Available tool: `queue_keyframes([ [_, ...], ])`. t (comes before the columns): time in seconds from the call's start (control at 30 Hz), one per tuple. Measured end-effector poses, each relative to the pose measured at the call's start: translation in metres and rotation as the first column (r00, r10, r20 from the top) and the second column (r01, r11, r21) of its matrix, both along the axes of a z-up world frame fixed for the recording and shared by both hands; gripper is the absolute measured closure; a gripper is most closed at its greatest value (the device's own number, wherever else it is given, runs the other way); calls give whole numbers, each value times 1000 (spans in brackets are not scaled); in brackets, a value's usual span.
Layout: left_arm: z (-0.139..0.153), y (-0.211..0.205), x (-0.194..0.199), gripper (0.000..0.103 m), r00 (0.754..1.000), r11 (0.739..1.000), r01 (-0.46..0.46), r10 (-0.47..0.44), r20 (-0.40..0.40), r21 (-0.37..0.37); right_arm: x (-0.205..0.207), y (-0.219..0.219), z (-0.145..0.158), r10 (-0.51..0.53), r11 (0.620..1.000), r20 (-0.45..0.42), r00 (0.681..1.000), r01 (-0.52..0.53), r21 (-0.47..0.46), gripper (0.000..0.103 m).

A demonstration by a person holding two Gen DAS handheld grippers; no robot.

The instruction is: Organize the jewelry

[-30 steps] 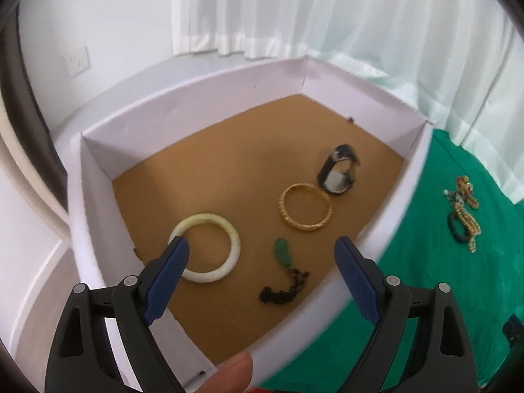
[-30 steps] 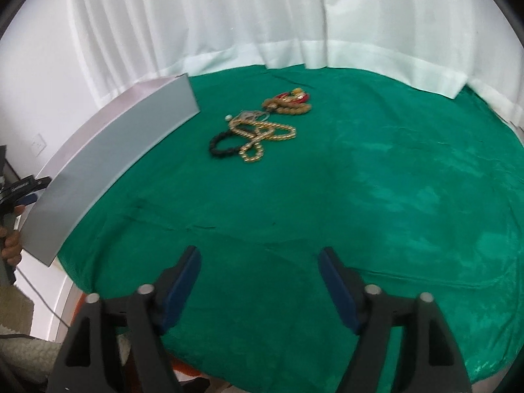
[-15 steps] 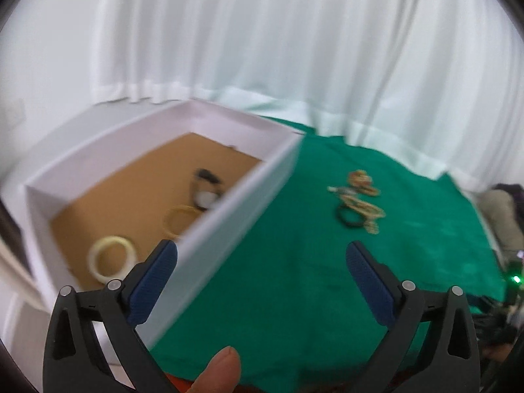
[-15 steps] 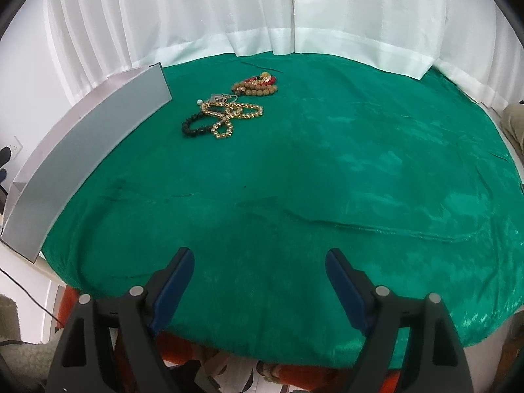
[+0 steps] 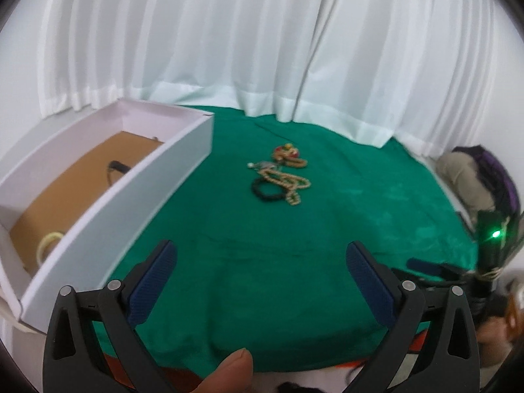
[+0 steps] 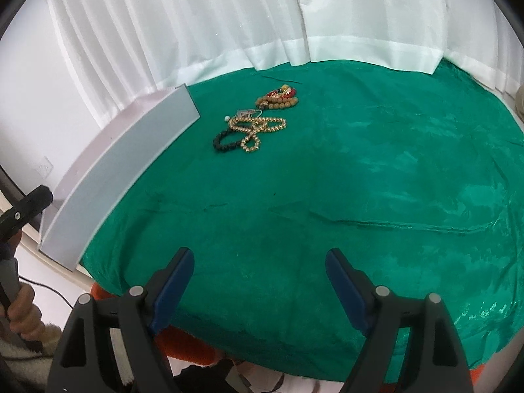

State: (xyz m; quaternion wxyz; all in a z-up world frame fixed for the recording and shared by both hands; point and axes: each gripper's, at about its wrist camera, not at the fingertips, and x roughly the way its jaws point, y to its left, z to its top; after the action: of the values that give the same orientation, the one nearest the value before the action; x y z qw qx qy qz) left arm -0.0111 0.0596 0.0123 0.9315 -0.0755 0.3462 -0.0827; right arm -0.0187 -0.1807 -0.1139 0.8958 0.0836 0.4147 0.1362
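White pleated curtains (image 6: 229,16) hung behind everything, far ahead of both grippers. A green velvet-like cloth (image 6: 360,180) with soft wrinkles covered the table under and ahead of both tools.

A long white box (image 5: 131,203) with low walls and a brown cork-like floor stood ahead and to the left of the left gripper (image 5: 262,278). Inside it a pale ring bangle (image 5: 49,242) lay near the closer end, and a dark item (image 5: 116,167), partly hidden by the wall, lay further in. The rest of the inside was hidden behind the near wall.

The jewelry pile (image 6: 258,121) rested on the cloth, well ahead of both grippers and slightly to the left of the right gripper (image 6: 260,281), near the far end of the box. It held a gold bead chain (image 6: 258,127) in loops, a round black bead bracelet (image 6: 226,142) touching it on the closer side, and a brown bead strand with a red piece (image 6: 280,98) at the far side.

The left gripper stood spread wide, its jaws having just been opening, with nothing between them. The right gripper was also spread and empty. Nothing stood between the tools and the pile. A fingertip (image 5: 229,373) showed under the left gripper.
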Motion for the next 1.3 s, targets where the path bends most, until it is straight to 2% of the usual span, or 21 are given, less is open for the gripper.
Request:
queue_keyframes([
  [0.1,5,0,-1,0,999,998,-27,25,42,48,1,-2,0,-14,1000,27,1000,14,-5,19],
  [0.2,3,3,-1,0,997,996,-37,32,65,81,5,1,-6,-28,997,20,999,29,-70,19],
  [0.4,-7,1,12,0,999,993,-25,22,28,114,4,-2,-10,-44,988,18,999,46,-145,19],
  [0.5,-18,-1,18,0,1000,992,-20,23,-19,125,4,1,-6,-32,977,38,999,39,-208,19],
  [0.6,-29,-1,24,0,998,991,-12,20,-58,130,2,5,4,-21,968,84,996,41,-246,19],
  [0.77,-30,-2,27,0,998,988,-16,24,-56,155,-3,15,21,9,952,182,983,46,-301,19],
  [1.03,-31,1,29,0,998,992,-3,10,-56,130,3,20,20,35,953,194,980,26,-303,19],
  [1.13,-32,1,31,0,998,990,-9,18,-58,143,5,19,22,30,955,199,980,31,-294,19],
  [1.3,-34,1,38,0,997,990,-9,19,-68,138,8,20,19,31,961,176,984,19,-277,19],
])
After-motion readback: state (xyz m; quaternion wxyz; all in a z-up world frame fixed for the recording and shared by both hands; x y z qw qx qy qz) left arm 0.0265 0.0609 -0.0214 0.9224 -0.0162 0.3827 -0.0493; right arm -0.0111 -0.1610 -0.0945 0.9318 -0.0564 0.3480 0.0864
